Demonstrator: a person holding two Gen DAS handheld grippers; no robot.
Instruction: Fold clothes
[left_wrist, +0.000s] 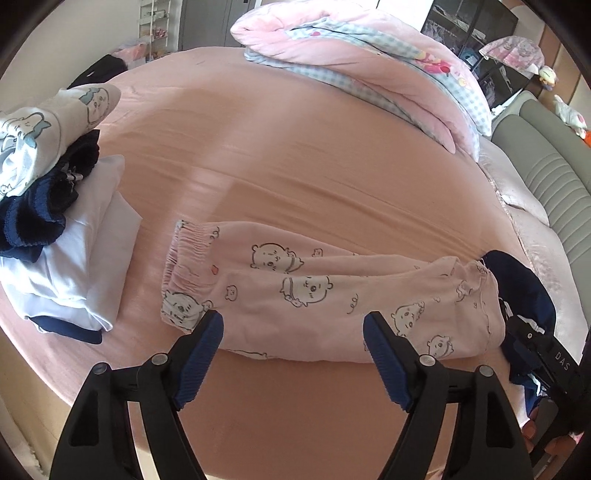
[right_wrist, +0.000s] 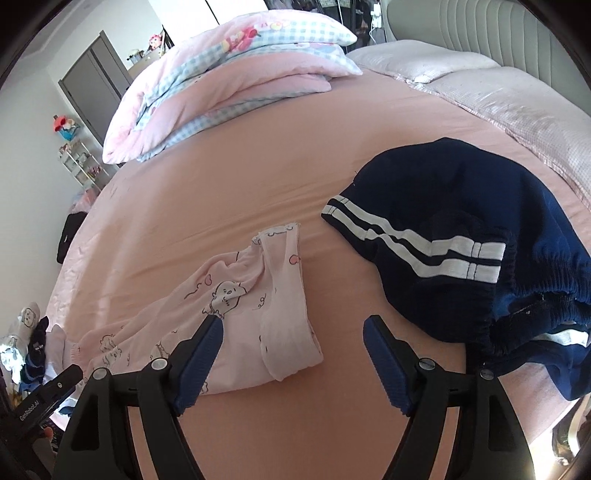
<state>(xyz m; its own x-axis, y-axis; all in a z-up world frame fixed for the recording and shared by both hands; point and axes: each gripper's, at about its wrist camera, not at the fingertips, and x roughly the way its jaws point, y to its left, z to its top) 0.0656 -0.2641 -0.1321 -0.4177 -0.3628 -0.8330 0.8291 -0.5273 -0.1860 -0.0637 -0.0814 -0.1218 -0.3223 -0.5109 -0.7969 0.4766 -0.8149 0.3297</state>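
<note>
Left gripper (left_wrist: 293, 334) is hanging over the near edge of the pink trousers (left_wrist: 317, 295), jaws spread wide, nothing between the pads. Right gripper (right_wrist: 293, 332) is doing the same at the trousers' other end (right_wrist: 236, 314), spread and empty.

Bed (left_wrist: 295, 166): the landmark. Its sheet is lying mostly smooth, giving a flat folding surface.

Quilt (left_wrist: 369, 62): bundled at the bed's far side, well apart from the work.

Navy trousers (right_wrist: 461, 229): white-striped, crumpled near the bed's head end, just beside the pink trousers' cuffs; not yet folded, by the look of them.

Stack of clothes (left_wrist: 66, 221): sitting toward the bed's foot end, just beside the pink waistband. White garment at the bottom, navy above, printed piece on top.

Pink trousers: lying near the bed's front edge, already doubled leg on leg, elastic waistband (left_wrist: 181, 258) toward the stack, cuffs (right_wrist: 284, 236) toward the navy pair. Judging: thin, light, limp cotton, apt to sag and slide on the sheet. Best holds are probably the gathered waistband and the hemmed cuffs, where the layers are bunching thickest.

No containers visible.
</note>
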